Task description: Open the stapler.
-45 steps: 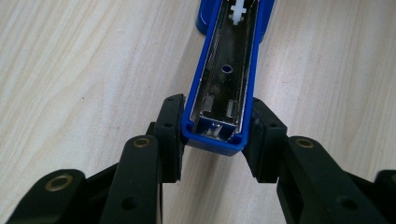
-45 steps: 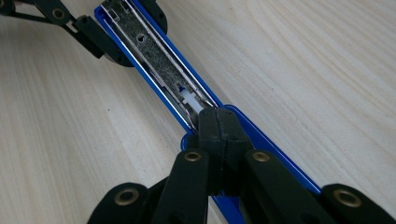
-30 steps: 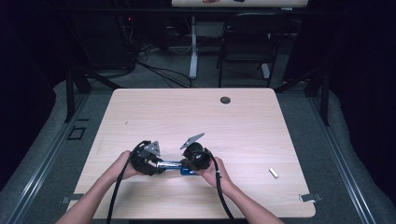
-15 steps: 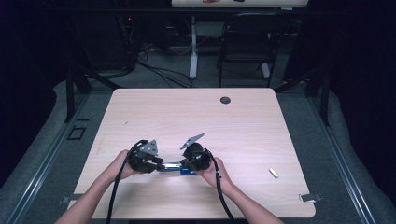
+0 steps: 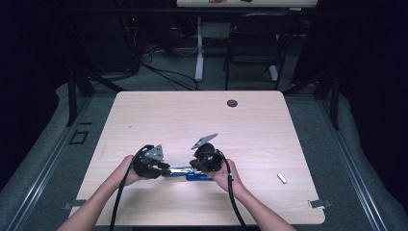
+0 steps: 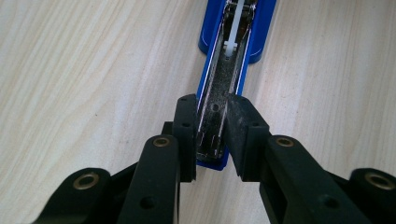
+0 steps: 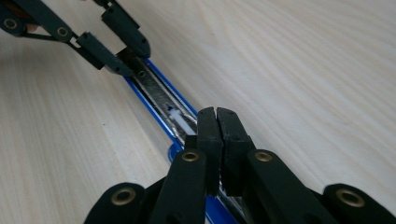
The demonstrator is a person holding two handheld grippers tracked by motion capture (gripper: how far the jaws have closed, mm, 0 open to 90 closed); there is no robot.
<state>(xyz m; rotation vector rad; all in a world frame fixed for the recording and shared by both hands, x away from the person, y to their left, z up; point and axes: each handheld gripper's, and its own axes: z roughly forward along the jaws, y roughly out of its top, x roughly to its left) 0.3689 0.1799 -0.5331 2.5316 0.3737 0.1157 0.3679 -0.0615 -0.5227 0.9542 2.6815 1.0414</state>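
Observation:
A blue stapler (image 5: 185,173) lies opened out flat on the wooden table (image 5: 192,120), near its front edge. In the left gripper view its metal staple rail (image 6: 232,60) runs away from me. My left gripper (image 6: 212,116) has just been closing, and its pads now press on both sides of the rail's near end. My right gripper (image 7: 217,114) is shut, jaw against jaw, with its tips down on the stapler's (image 7: 154,91) other end. In the high view the left gripper (image 5: 162,168) and the right gripper (image 5: 195,166) face each other along the stapler.
A small white block (image 5: 282,178) lies at the table's front right. A dark round grommet (image 5: 232,103) sits near the far edge. Behind the table stand a chair (image 5: 252,43) and a tangle of cables on the floor.

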